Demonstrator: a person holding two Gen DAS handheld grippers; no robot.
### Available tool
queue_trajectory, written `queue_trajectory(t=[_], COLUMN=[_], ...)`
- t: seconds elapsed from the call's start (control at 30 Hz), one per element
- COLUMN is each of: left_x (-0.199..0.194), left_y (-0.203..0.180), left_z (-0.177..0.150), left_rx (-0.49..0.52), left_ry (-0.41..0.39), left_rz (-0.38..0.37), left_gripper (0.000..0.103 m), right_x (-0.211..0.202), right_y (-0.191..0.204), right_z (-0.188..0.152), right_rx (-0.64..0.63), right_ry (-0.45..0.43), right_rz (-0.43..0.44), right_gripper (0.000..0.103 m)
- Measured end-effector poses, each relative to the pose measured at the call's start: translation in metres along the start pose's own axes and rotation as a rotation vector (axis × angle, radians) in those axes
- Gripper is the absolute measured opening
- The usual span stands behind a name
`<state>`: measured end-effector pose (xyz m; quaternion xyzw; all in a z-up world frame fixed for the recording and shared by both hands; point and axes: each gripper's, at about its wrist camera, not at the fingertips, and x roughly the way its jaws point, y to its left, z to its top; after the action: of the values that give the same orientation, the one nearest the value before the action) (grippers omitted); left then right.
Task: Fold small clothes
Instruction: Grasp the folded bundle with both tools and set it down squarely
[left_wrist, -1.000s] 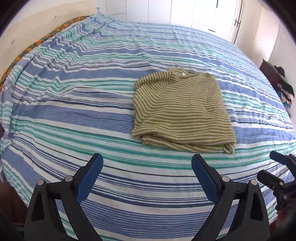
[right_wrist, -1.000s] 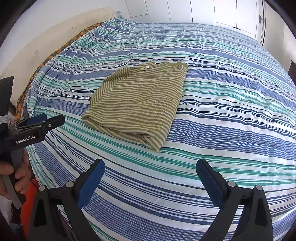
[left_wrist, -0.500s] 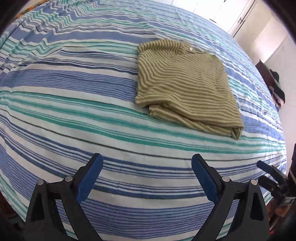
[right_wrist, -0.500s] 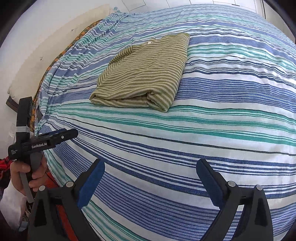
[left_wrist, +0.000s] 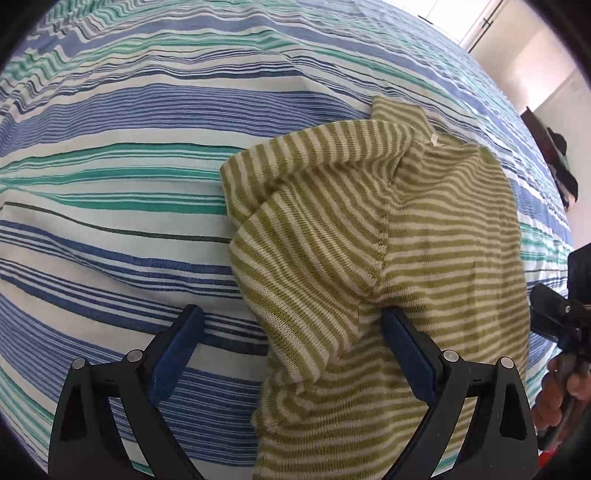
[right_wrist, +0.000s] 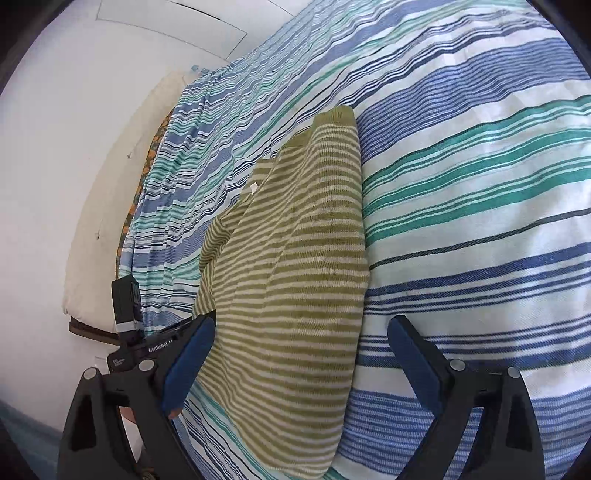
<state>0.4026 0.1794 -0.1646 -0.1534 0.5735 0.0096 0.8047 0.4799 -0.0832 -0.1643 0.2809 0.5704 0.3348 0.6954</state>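
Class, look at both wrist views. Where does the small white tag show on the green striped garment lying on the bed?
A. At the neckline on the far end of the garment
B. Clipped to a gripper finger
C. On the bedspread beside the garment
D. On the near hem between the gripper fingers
A: the white tag sits at the collar on the far end of the green striped garment, well away from both grippers.

A folded olive-striped shirt lies flat on a bed covered in a blue, green and white striped sheet.
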Motion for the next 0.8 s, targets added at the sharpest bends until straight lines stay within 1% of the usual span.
queue_trajectory(t=[0.03,0.07,0.1,0.13,0.17,0.2,0.27,0.37,0.43,0.5,0.53,0.57,0.6,0.63,0.67,0.7,0.73,0.8], left_x=[0.0,0.0,0.001,-0.003,-0.013,-0.026,-0.056,-0.107,-0.134,-0.147,-0.146,-0.14,-0.13,-0.117,-0.107,-0.097,-0.093,-0.097], left_y=[0.001,0.002,0.001,-0.002,-0.008,-0.015,-0.029,-0.053,-0.066,-0.077,-0.08,-0.083,-0.085,-0.085,-0.083,-0.084,-0.084,-0.085], left_z=[0.001,0.002,0.003,0.003,0.002,0.001,-0.004,-0.014,-0.022,-0.036,-0.046,-0.06,-0.078,-0.098,-0.122,-0.147,-0.17,-0.213], left_rx=[-0.023,-0.047,-0.061,-0.06,-0.031,0.004,0.039,0.098,0.133,0.149,0.15,0.141,0.126,0.117,0.124,0.14,0.162,0.203], left_ry=[0.018,0.036,0.071,0.082,0.06,0.039,-0.011,-0.101,-0.146,-0.157,-0.144,-0.122,-0.092,-0.054,-0.023,0.001,0.015,0.001], left_rz=[-0.058,-0.12,-0.184,-0.187,-0.178,-0.189,-0.234,-0.294,-0.334,-0.361,-0.357,-0.335,-0.294,-0.231,-0.161,-0.091,-0.024,0.115], left_gripper=[0.091,0.064,0.017,0.013,0.012,0.012,0.012,0.012,0.012,0.015,0.017,0.027,0.045,0.054,0.06,0.06,0.06,0.061], right_x=[0.014,0.027,0.036,0.04,0.038,0.031,0.011,-0.033,-0.065,-0.098,-0.112,-0.125,-0.138,-0.144,-0.147,-0.154,-0.16,-0.176], right_y=[0.002,0.009,0.02,0.031,0.043,0.056,0.085,0.122,0.139,0.145,0.142,0.134,0.12,0.105,0.089,0.068,0.051,0.026], right_z=[0.001,0.0,-0.002,-0.003,-0.006,-0.007,-0.01,-0.016,-0.021,-0.03,-0.037,-0.044,-0.055,-0.066,-0.079,-0.095,-0.113,-0.152], right_rx=[0.006,-0.024,-0.077,-0.124,-0.158,-0.197,-0.291,-0.394,-0.447,-0.481,-0.48,-0.467,-0.442,-0.414,-0.382,-0.351,-0.331,-0.301], right_ry=[0.027,0.052,0.074,0.084,0.082,0.074,0.058,0.025,0.008,-0.01,-0.013,-0.012,-0.004,0.01,0.027,0.034,0.03,0.02], right_rz=[0.005,-0.019,-0.058,-0.078,-0.058,-0.033,-0.024,-0.008,-0.006,-0.012,-0.016,-0.025,-0.043,-0.091,-0.171,-0.261,-0.317,-0.38], right_gripper=[0.072,0.07,0.054,0.03,0.03,0.029,0.027,0.027,0.027,0.027,0.027,0.027,0.029,0.036,0.044,0.074,0.097,0.099])
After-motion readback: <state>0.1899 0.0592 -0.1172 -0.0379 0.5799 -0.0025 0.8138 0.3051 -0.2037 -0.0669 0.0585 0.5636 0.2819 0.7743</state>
